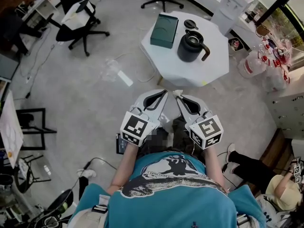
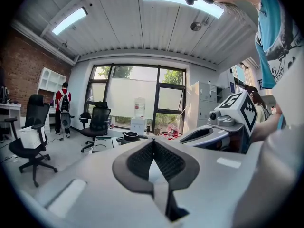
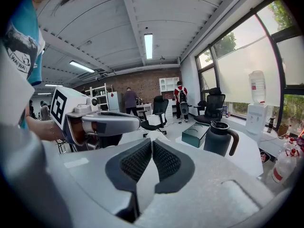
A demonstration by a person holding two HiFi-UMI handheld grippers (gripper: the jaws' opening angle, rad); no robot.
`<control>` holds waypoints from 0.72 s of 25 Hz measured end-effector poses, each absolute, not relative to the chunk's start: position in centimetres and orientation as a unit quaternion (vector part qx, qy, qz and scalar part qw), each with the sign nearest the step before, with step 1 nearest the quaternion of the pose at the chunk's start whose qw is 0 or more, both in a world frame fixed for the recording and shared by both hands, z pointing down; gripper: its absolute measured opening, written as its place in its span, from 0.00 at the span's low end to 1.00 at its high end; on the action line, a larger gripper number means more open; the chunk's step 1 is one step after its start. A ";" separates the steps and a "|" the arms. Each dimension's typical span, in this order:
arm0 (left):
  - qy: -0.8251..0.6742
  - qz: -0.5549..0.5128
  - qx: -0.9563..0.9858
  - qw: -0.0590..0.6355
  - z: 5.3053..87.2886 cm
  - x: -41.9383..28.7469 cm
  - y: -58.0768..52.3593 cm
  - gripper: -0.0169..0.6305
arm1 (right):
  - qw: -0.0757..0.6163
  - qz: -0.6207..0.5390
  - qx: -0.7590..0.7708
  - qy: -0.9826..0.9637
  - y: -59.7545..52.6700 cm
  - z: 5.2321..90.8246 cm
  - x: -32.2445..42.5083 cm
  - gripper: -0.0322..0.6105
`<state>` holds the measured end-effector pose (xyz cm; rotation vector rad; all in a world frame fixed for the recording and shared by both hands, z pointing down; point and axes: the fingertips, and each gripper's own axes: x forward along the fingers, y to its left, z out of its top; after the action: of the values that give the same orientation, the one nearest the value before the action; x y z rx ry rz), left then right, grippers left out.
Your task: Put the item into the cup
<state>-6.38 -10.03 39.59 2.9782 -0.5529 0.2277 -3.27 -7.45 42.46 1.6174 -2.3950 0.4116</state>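
Dark matte cup [image 1: 191, 46] with a curved brown handle stands on the white octagonal desk [image 1: 183, 72], a round black lid [image 1: 190, 24] just beside it and a teal box [image 1: 164, 30] near. Well apart from them, the left hand-held gripper [image 1: 163, 94] and right hand-held gripper [image 1: 179, 95] are closed, empty.

Teal T-shirt [image 1: 171, 194], short sleeves; white-and-black graphic print [image 1: 164, 175] across the shirt's chest. Left gripper [image 1: 164, 93] and right gripper [image 1: 177, 93] sit just ahead of the shirt; both are light grey moulded shells tapering to a point, dark oval recess on top of each. White cube [image 1: 135, 128] with black square markers at the shirt end of the left one; matching cube [image 1: 206, 132] on the right. Left pads [image 2: 137, 161] black, fine ribbed texture; right pads [image 3: 167, 161] identical.
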 end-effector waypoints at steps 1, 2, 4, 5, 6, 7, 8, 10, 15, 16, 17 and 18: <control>-0.182 0.077 0.979 0.052 39.6 -6.2 -10.0 0.05 | 0.112 0.140 0.550 -0.816 -7.6 42.5 -3.1 0.07; -0.182 0.079 0.979 0.053 39.8 -6.1 -10.0 0.05 | 0.112 0.141 0.548 -0.817 -7.8 42.6 -3.0 0.07; -0.186 0.084 0.977 0.055 39.9 -6.0 -10.2 0.05 | 0.110 0.142 0.544 -0.820 -8.3 42.5 -2.9 0.07; -0.188 0.085 0.977 0.056 39.9 -6.1 -10.4 0.05 | 0.109 0.143 0.542 -0.821 -8.6 42.4 -2.8 0.07; -0.191 0.085 0.976 0.057 39.9 -6.1 -10.8 0.05 | 0.108 0.143 0.539 -0.823 -9.0 42.4 -2.8 0.07; -0.195 0.085 0.975 0.058 40.0 -6.1 -11.1 0.05 | 0.107 0.143 0.537 -0.825 -9.4 42.3 -2.7 0.07; -0.199 0.085 0.974 0.058 40.0 -6.1 -11.6 0.05 | 0.107 0.143 0.534 -0.827 -9.8 42.4 -2.6 0.07; -0.210 0.087 0.972 0.056 40.0 -6.0 -12.6 0.05 | 0.105 0.144 0.530 -0.829 -10.7 42.5 -2.2 0.07; -0.217 0.093 0.970 0.059 40.0 -4.4 -14.8 0.05 | 0.095 0.145 0.532 -0.829 -13.1 42.1 0.2 0.07; -0.219 0.094 0.969 0.061 40.1 -3.9 -15.2 0.05 | 0.096 0.145 0.531 -0.830 -13.6 42.2 0.7 0.07; -0.222 0.096 0.968 0.062 40.2 -3.4 -15.7 0.05 | 0.097 0.145 0.529 -0.831 -14.2 42.3 1.4 0.07; -0.224 0.097 0.968 0.064 40.3 -2.7 -16.3 0.05 | 0.098 0.145 0.527 -0.832 -14.8 42.3 2.1 0.07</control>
<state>-2.72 -16.30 40.32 2.9215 -0.6763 0.2917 2.09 -14.79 42.30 1.5605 -2.4611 0.4288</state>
